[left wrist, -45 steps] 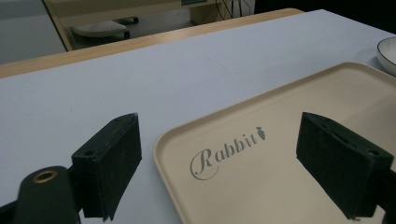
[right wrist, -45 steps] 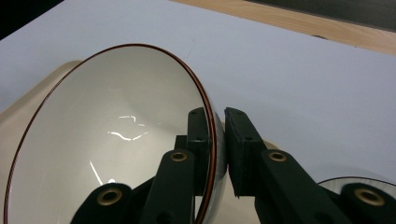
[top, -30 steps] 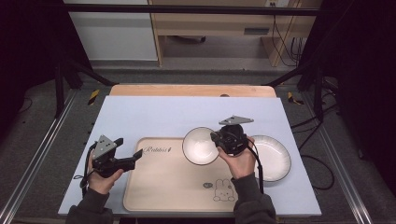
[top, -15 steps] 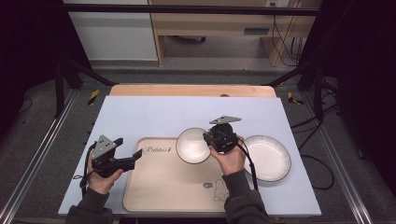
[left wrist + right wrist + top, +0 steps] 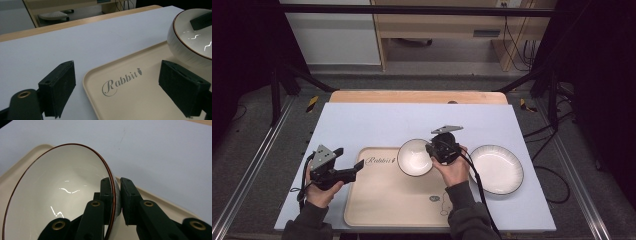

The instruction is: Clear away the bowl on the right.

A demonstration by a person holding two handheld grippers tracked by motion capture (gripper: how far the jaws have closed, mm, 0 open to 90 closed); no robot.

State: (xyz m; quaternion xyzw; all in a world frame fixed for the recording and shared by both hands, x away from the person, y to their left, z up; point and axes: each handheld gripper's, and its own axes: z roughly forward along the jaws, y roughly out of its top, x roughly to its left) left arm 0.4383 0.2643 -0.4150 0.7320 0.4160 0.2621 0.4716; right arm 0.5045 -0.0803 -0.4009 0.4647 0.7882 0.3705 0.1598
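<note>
A white bowl (image 5: 414,157) with a thin brown rim hangs over the far right part of the beige tray (image 5: 382,200). My right gripper (image 5: 432,152) is shut on the bowl's right rim, one jaw inside the bowl (image 5: 62,195) and one outside, as the right gripper view shows (image 5: 115,192). My left gripper (image 5: 354,167) sits at the tray's left edge, open and empty. In the left gripper view its jaws (image 5: 117,92) frame the tray (image 5: 140,100) with its "Rabbit" lettering, and the bowl (image 5: 190,42) shows at the upper right.
A white plate (image 5: 496,169) lies flat on the pale blue mat (image 5: 372,125), right of the tray. The wooden table edge (image 5: 417,96) runs along the far side. Black stand legs flank the table.
My right gripper has carried the bowl leftward and lower, from beside the plate to above the tray's far right part. The left gripper has stayed put.
</note>
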